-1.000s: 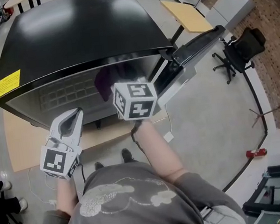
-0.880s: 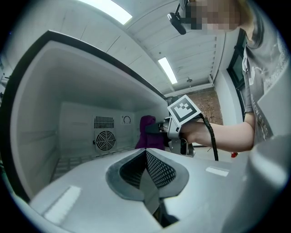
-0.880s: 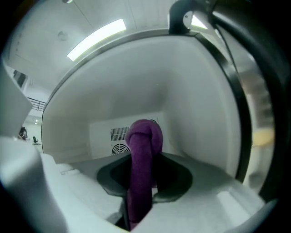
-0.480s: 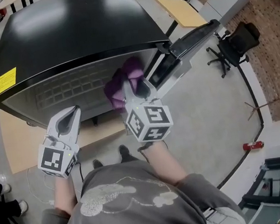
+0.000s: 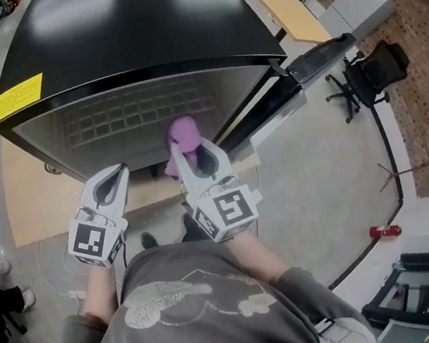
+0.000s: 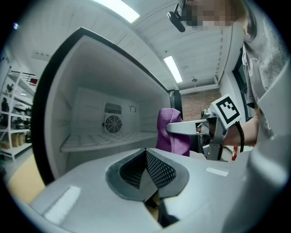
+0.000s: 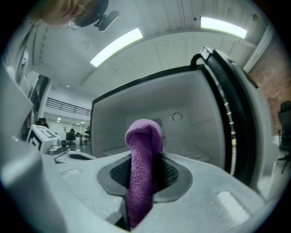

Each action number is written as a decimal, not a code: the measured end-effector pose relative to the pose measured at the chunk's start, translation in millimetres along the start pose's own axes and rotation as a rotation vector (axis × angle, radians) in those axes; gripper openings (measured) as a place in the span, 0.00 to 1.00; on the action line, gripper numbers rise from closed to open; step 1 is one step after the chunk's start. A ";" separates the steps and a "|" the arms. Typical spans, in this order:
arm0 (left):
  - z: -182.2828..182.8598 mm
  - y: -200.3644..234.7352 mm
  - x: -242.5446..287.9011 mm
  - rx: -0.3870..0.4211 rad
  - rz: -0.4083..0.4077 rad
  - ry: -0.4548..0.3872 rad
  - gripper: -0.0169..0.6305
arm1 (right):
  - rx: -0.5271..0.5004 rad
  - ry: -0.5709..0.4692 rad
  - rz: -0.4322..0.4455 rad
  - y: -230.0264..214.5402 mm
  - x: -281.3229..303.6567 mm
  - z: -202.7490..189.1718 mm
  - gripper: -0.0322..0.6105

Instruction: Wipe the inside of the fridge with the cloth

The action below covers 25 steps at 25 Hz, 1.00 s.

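Clamping cloth (image 5: 184,130), right gripper (image 5: 194,149) faces open fridge (image 5: 132,53).

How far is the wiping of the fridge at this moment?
Done: the fridge door stands open and the right gripper is shut on the purple cloth. In hand: the cloth is held before the opening. Left: the wiping itself; the cloth touches nothing inside the fridge.

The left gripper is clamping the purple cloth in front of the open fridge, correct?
Not quite. It is the right gripper that clamps the cloth, as the right gripper view shows. The rest holds: the cloth is purple and the fridge in front of it is open.
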State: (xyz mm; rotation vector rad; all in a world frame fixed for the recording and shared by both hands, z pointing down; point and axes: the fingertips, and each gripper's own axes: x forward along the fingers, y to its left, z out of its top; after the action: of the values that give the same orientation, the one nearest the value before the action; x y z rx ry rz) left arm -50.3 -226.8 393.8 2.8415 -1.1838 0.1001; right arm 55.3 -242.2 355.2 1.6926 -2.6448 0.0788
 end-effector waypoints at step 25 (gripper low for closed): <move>-70.7 94.3 -69.9 -0.065 0.243 0.073 0.05 | -0.199 0.122 0.352 139.4 187.5 -125.6 0.17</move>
State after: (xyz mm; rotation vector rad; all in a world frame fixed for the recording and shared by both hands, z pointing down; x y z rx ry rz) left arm -169.0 -237.9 461.4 2.6031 -1.4819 0.1708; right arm -153.1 -348.7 480.0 1.1184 -2.7191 -0.0775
